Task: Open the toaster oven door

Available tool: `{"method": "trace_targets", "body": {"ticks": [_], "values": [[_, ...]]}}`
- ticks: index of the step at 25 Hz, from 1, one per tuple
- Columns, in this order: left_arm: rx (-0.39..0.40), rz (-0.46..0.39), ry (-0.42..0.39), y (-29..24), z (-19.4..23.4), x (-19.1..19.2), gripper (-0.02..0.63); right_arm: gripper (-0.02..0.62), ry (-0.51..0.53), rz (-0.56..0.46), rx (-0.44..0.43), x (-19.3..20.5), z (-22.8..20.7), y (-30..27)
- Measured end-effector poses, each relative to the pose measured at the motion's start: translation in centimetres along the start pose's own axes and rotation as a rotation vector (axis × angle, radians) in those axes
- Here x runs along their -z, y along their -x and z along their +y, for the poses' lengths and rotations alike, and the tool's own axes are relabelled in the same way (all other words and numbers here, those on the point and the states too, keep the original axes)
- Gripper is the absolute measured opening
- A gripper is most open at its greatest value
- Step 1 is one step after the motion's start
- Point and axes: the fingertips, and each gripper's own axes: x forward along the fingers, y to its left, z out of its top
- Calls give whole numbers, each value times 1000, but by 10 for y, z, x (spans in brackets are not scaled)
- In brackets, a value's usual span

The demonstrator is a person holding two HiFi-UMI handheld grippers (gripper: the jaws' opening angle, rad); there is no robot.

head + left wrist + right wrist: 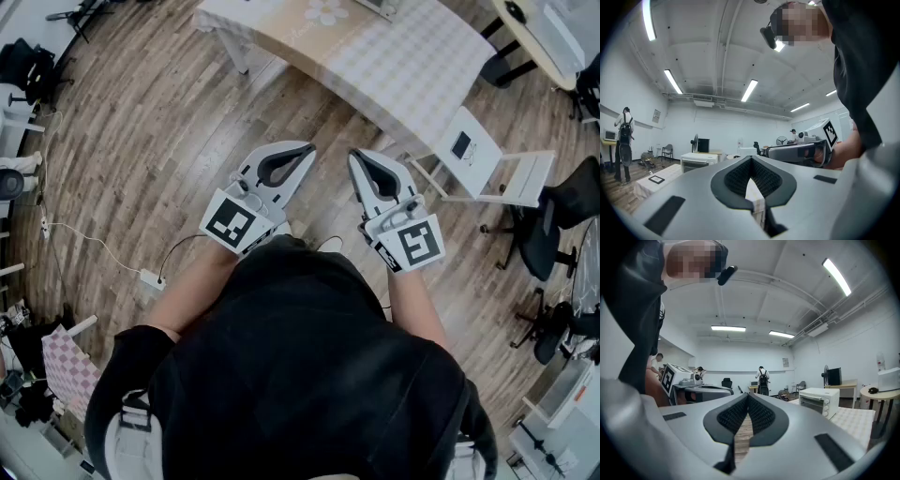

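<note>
The white toaster oven (819, 402) stands on a checked tablecloth, ahead and to the right in the right gripper view, with its door closed. In the left gripper view the toaster oven (698, 162) is far off at the left. My left gripper (309, 147) and right gripper (353, 155) are held side by side at waist height over the wooden floor, well short of the table. Both are shut with nothing between the jaws: the left gripper's tips (751, 158) meet, and so do the right gripper's (748, 394).
The table (394, 66) with the checked cloth stands ahead. A white folding chair (487, 164) is at its right, with dark office chairs (553, 225) beyond. A cable and power strip (150, 277) lie on the floor at the left. A person with a backpack (762, 380) stands far off.
</note>
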Motion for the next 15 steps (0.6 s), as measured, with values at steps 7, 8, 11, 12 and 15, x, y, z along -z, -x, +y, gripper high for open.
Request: {"method": "trace_targets", "body": {"ticks": [7,8,11,12,15], "values": [[-19,-64,-21,-3,18,-7,17,20,-23,5,2,4,-8,-14],[-21,-68,-17,-2,21,-8,17,20,-31,2,-3,4,-7,-15],[-14,-71,-23,0,28,-10,17,18,0,1,-39,5,5,-24],[-9,-72,-28,1,30,-11,17,18,12,5,-44,4,8,-28],[-8,-85,-32,7,38,-15,17,20,12,1,-31,1,14,-39]]}}
